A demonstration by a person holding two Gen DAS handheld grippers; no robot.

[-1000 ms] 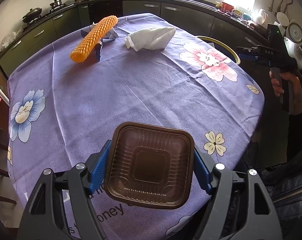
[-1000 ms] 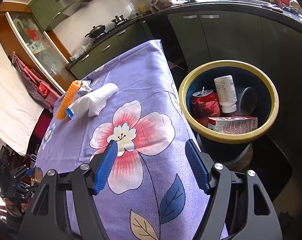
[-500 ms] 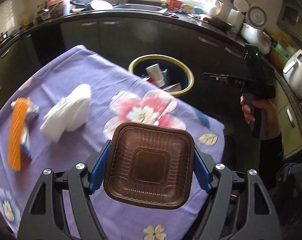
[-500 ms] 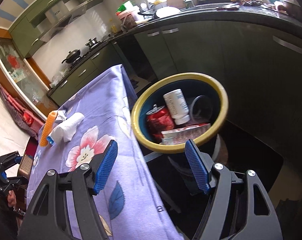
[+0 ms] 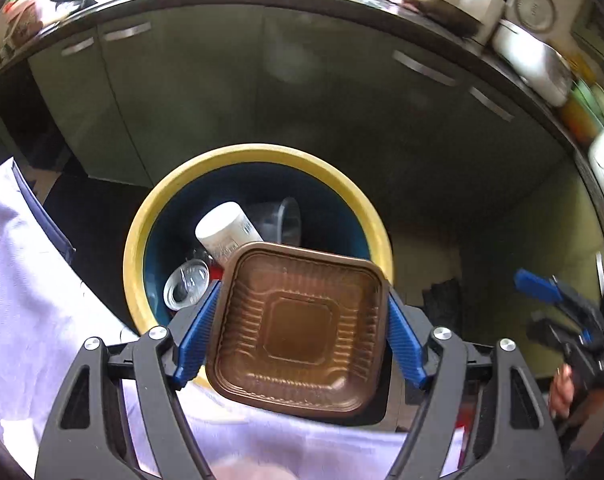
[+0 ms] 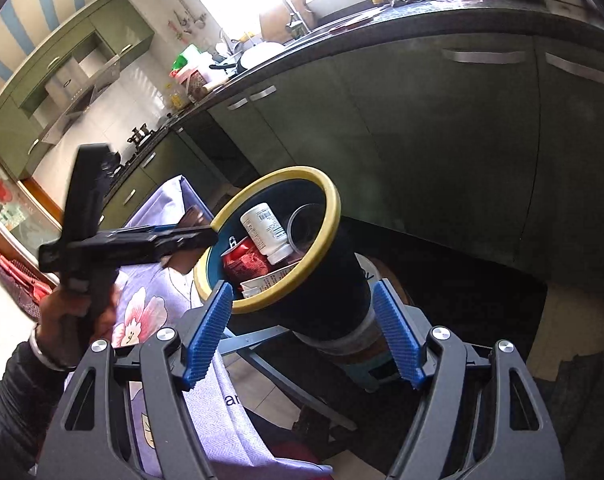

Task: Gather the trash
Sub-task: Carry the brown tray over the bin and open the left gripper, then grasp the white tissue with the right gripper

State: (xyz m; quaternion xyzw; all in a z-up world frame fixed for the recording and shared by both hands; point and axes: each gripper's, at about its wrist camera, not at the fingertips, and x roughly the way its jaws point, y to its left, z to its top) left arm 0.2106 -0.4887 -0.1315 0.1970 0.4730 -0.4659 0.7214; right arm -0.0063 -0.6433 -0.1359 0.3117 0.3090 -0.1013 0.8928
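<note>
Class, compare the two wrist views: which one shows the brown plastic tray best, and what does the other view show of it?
The left wrist view. The brown plastic tray fills the foreground, ribbed inside facing the camera, clamped in the left tool by the bin. In the right wrist view only a small brown sliver shows past the left tool.

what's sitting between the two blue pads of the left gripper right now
A brown plastic tray, clamped in the left gripper above the trash bin, in the left wrist view.
</note>
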